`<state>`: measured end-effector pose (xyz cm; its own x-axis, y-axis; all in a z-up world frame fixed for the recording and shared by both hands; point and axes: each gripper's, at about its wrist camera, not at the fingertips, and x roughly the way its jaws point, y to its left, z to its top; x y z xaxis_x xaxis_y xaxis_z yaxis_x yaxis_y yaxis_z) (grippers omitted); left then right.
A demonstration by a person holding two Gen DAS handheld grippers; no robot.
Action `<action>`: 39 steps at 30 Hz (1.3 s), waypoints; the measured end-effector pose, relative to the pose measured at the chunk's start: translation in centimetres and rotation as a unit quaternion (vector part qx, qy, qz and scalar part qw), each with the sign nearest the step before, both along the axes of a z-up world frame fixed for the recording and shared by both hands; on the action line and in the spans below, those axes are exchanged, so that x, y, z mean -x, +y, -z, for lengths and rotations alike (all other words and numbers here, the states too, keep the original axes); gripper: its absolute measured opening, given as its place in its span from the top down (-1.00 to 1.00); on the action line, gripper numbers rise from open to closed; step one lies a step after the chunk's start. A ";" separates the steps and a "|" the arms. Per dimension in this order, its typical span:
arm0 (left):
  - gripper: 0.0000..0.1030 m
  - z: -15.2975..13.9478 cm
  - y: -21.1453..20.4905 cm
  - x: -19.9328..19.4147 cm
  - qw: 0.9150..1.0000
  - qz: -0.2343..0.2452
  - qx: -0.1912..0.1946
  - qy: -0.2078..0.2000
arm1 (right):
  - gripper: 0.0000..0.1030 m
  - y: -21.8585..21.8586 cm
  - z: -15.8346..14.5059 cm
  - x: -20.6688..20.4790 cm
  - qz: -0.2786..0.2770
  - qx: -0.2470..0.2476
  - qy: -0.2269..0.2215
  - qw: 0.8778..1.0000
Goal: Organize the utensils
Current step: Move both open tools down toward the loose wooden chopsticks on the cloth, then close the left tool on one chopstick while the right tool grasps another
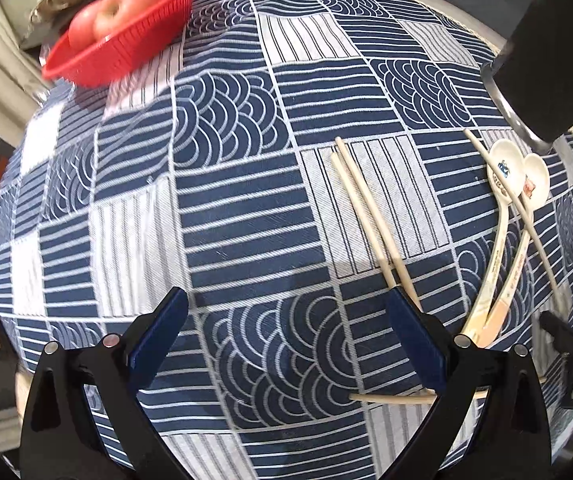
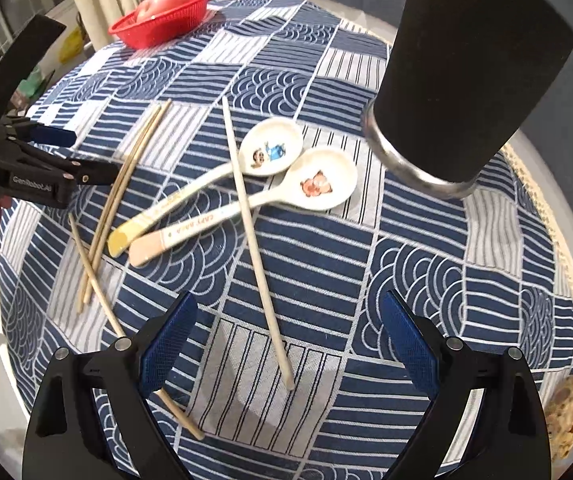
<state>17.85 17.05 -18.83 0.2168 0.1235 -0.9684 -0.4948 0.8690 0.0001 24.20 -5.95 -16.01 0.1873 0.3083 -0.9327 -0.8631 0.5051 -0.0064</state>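
- Both your claws are spread wide and hold nothing: the left gripper (image 1: pixel 286 344) hangs over bare tablecloth (image 1: pixel 246 200), and the right gripper (image 2: pixel 286 344) straddles the near end of a lone chopstick (image 2: pixel 256 248).
- That chopstick lies across the handles of the two ceramic spoons (image 2: pixel 286 168). Lift it carelessly and you may drag or flip a spoon.
- The chopstick pair (image 2: pixel 126 196) overlaps a fourth stick (image 2: pixel 98 280) and could scatter if you nudge it.
- The black holder (image 2: pixel 470 76) looks narrow, and a clumsy drop could tip it.
- Its opening is out of sight, so its contents stay unknown.
- The fourth stick's near end hides behind your right claw.
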 end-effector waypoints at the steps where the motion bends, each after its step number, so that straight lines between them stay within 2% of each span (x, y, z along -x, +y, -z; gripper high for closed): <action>1: -0.88 0.0 0.1 0.0 1.000 -0.002 0.005 -0.002 | -0.71 0.0 0.3 -0.1 0.001 0.001 0.004 1.000; 7: -0.88 -0.3 -0.3 -0.2 1.000 -0.001 0.026 -0.008 | -0.74 -0.2 1.2 -0.7 0.009 0.001 0.008 1.000; 11: -0.91 -0.2 -1.7 -0.7 1.000 0.006 -0.004 0.008 | -0.84 -0.1 1.3 -0.6 0.010 0.001 0.008 1.000; 17: -0.92 -0.1 -1.7 -1.2 1.000 -0.028 0.004 0.013 | -0.87 -0.2 1.3 -0.5 0.012 -0.002 0.008 1.000; 25: -0.92 -0.3 -2.0 1.5 0.998 -0.060 0.003 0.006 | -0.88 0.0 1.3 -0.6 0.017 0.006 0.012 1.000; 33: -0.91 0.1 -2.4 2.5 0.998 -0.056 0.011 0.015 | -0.83 0.6 1.4 -0.5 0.043 0.034 0.024 0.998; 34: -0.88 0.1 -2.4 2.6 0.998 -0.056 0.014 0.017 | -0.78 0.5 1.3 -0.4 0.043 0.032 0.025 0.998; 35: -0.85 0.0 -2.4 2.6 0.998 -0.055 0.013 0.018 | -0.55 0.5 0.9 0.0 0.036 0.027 0.022 0.999; 36: -0.74 -0.2 -2.3 2.8 0.998 -0.054 0.013 0.018 | -0.20 0.6 0.6 0.4 0.026 0.024 0.019 0.999; 37: -0.56 -0.4 -2.1 3.0 0.998 -0.054 0.012 0.016 | 0.00 0.8 0.2 0.7 0.015 0.024 0.020 0.999; 38: -0.31 -0.7 -1.9 3.2 0.998 -0.054 0.012 0.014 | 0.48 0.9 0.1 0.8 0.010 0.026 0.021 0.999; 39: -0.15 -1.1 -1.6 3.4 0.998 -0.053 0.012 0.012 | 0.85 1.1 0.1 0.9 0.009 0.032 0.022 0.999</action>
